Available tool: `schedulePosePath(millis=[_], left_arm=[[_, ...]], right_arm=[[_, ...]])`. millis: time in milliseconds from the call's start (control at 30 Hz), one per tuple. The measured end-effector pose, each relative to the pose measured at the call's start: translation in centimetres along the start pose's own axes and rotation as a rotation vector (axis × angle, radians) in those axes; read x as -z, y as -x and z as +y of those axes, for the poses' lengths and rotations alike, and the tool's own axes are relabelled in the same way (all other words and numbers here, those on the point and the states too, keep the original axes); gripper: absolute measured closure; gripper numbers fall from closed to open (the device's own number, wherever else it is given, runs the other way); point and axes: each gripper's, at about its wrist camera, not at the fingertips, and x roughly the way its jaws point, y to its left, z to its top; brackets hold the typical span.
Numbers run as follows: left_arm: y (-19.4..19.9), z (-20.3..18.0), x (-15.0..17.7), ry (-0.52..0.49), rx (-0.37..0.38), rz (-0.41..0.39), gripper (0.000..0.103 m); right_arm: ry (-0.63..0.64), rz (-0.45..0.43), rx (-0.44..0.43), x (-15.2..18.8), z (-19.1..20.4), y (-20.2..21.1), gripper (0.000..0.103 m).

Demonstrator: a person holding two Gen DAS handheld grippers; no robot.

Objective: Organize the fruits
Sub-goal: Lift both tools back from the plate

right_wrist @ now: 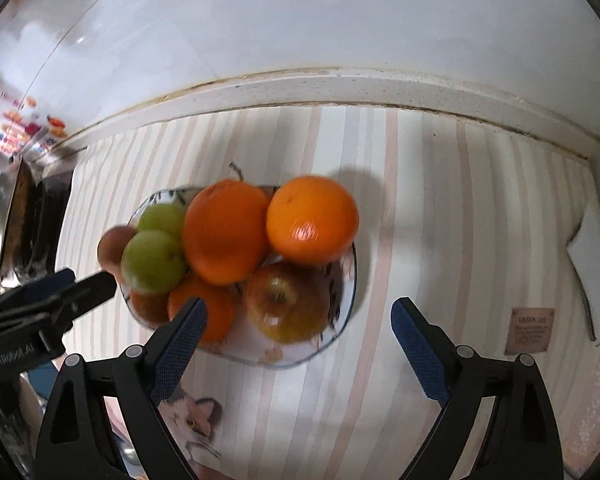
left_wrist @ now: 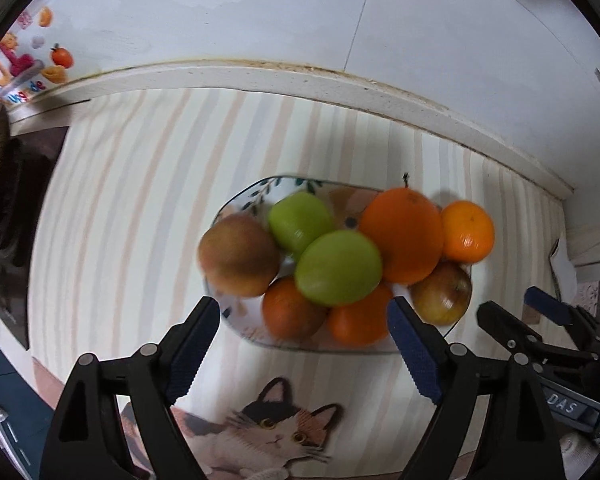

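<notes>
On the striped mat (left_wrist: 148, 184) sits the plate (left_wrist: 244, 332), heaped with fruit: a kiwi (left_wrist: 238, 254) at its left, two green fruits (left_wrist: 338, 268) in the middle, a big orange (left_wrist: 402, 236) behind them, a smaller orange (left_wrist: 468, 230) at the far right, an apple (left_wrist: 442, 294) near the right rim, and two more oranges (left_wrist: 292, 312) at the near edge. I hold my left gripper (left_wrist: 304, 312) just short of that near edge, jaws apart and empty, framing the two near oranges. My right gripper (right_wrist: 298, 314) hovers likewise, jaws spread wide with nothing between them, the apple (right_wrist: 288, 300) lying just ahead of the gap. Both views are blurred.

I judge this the approach, before any fruit is taken. The pile is loose and round, so lifting a low piece could set the upper ones rolling off the plate. Next I should take a top or outer fruit, the apple for my right, closing gently across its widest part.
</notes>
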Motion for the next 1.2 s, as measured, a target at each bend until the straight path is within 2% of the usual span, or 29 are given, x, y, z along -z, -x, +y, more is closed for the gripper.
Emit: schedulePosePath(millis=[267, 433, 900, 1200], left_arm=[[2.8, 0.7, 4.2, -0.003, -0.02, -0.057, 0.018], [5.0, 0.4, 6.6, -0.016, -0.031, -0.121, 0.018], [12.0, -0.4, 12.0, -0.024, -0.014, -0.271, 0.018], [15.2, -0.4, 14.9, -0.025, 0.009, -0.327, 0.018]], right_arm=[[0.038, -0.044, 0.007, 3.6, 1.5, 3.3, 0.008], [0.059, -0.106, 0.031, 5.7, 2.0, 6.3, 0.008], [0.082, -0.238, 0.001, 11.0, 3.1, 14.6, 0.008], [0.099, -0.319, -0.005, 13.3, 3.7, 19.4, 0.008]])
